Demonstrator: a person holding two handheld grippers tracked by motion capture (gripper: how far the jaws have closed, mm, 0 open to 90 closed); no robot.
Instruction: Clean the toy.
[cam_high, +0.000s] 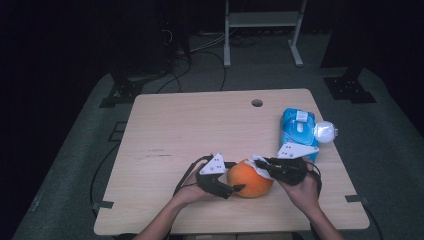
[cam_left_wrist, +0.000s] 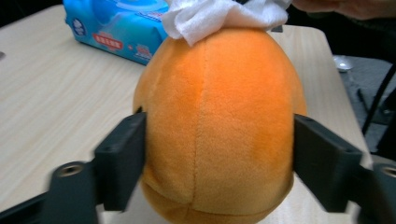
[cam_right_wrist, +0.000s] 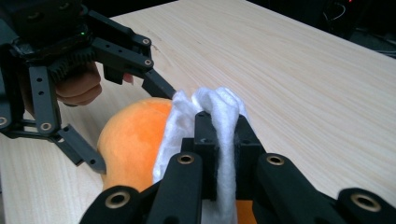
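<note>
Orange plush (cam_left_wrist: 219, 126) between left fingers (cam_left_wrist: 122, 163), touching both

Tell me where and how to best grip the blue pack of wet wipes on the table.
Grip the blue wipes pack across its two long sides, near the middle, coming straight down from above. It lies flat on the table with its lid flap up, so the narrow width probably suits the jaws best. Stay off the end where the white ball sits against it.

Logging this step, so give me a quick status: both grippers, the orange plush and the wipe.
Left gripper clamped on orange plush. Right gripper shut on white wipe, pressed to plush top. Blue wipes pack stands clear.
</note>
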